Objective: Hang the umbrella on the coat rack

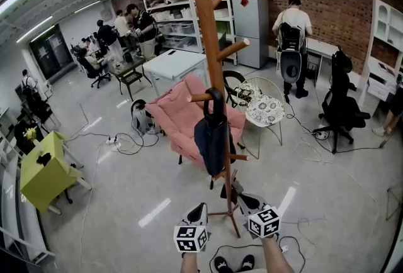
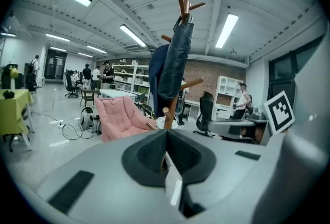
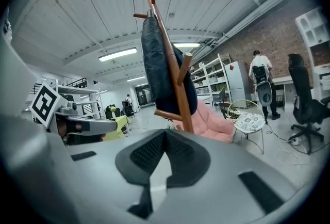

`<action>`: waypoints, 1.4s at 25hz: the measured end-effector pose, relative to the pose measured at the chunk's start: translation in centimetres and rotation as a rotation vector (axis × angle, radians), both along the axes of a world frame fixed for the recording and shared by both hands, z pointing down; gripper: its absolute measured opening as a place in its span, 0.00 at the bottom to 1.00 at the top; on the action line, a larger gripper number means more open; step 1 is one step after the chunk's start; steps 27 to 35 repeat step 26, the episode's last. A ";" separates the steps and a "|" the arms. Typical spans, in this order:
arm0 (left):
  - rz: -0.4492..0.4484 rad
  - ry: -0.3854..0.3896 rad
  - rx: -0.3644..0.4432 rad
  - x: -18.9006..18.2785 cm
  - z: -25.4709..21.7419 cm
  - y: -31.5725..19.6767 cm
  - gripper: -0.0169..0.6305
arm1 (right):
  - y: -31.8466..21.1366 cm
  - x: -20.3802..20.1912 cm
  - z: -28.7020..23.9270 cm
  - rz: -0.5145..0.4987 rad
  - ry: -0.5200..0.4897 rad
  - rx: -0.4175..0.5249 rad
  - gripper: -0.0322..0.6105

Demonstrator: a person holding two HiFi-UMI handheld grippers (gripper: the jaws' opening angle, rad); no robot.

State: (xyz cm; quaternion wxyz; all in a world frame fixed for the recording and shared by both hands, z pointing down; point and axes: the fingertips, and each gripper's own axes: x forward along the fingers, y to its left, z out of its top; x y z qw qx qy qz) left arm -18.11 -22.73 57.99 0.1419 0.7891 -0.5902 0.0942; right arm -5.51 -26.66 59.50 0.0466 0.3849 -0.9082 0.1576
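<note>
Head view: wooden coat rack (image 1: 210, 45), upright on a grey floor; one dark navy umbrella (image 1: 211, 138), folded, hung by its black hooked handle over a mid-height peg, canopy hanging down against the pole. Left gripper (image 1: 200, 208) and right gripper (image 1: 243, 198) sit low near the rack's feet, either side of them, each with a cube of black-and-white square markers. Behind the rack: pink chair (image 1: 178, 116), round patterned side table (image 1: 265, 110), yellow-green table (image 1: 43, 171). White shelving (image 1: 178, 14) is stocked with items too small to tell. The grey cabinet (image 1: 253, 33) has a red label, print unreadable. Left gripper view: both jaws meet, tips pressed together, nothing between them; the umbrella hangs beyond and above on the rack, apart from the tongs; the right gripper's marker cube shows at the right edge. Right gripper view: jaws likewise closed tip to tip and empty; umbrella on its peg ahead, well clear, fabric smooth and dark, gathered close to the pole.
</note>
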 end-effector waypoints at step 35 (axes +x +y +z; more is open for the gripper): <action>-0.014 -0.034 0.055 0.3 -1.4 -0.7 0.04 | -0.4 0.6 -0.9 0.015 0.000 0.033 0.05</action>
